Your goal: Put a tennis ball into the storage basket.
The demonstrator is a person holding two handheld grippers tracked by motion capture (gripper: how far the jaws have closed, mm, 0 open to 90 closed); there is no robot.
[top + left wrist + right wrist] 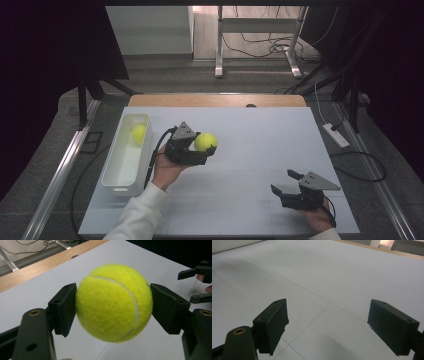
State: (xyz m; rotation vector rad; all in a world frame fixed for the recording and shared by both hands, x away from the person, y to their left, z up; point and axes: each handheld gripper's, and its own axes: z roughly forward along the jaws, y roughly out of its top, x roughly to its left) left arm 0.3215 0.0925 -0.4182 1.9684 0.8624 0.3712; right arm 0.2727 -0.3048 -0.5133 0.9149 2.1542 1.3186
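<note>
Left hand-held gripper pinches a tennis ball, hiding its sides; right hand-held gripper spread.

Grey floor beyond the table, metal desk legs, tangled cables.

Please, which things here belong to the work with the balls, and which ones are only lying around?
Belonging to the job:
- tennis ball clamped in the left tool
- second tennis ball in the white bin
- right tool, open, holding nothing

Just lying about:
- power strip on the floor
- cables near the table legs behind
</note>
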